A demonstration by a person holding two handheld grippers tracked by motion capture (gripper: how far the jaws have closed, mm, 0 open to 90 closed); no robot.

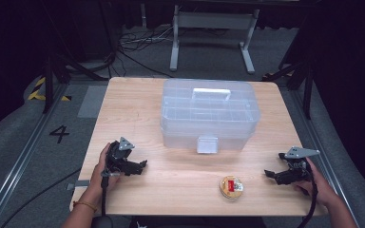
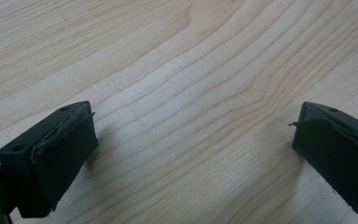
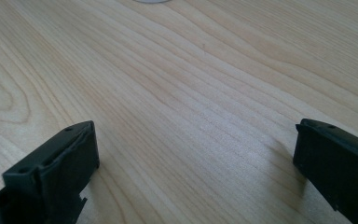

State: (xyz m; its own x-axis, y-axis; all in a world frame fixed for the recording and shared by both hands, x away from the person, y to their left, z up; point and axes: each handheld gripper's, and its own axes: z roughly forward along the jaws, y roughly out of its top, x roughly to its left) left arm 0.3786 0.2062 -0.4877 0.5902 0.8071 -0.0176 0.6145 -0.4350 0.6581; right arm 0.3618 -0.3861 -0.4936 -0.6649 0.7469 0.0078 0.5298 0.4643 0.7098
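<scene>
Both the left gripper [image 1: 142, 164] and right gripper [image 1: 268, 173], jaws spread and empty, rest low in frame; the latched clear plastic organiser box [image 1: 209, 114] sits centre, a small round tin [image 1: 231, 186] below it. Work apparently unstarted; next likely a reach.

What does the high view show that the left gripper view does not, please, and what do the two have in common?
High view alone: the clear plastic storage box with its white handle and front latch, the small round container near the front edge, the right gripper, and both of the person's hands.

Left gripper view alone: a close look at the left gripper, its two black fingers spread wide with bare wood between them.

Both: the light wooden table and the left gripper, open and holding nothing.
</scene>
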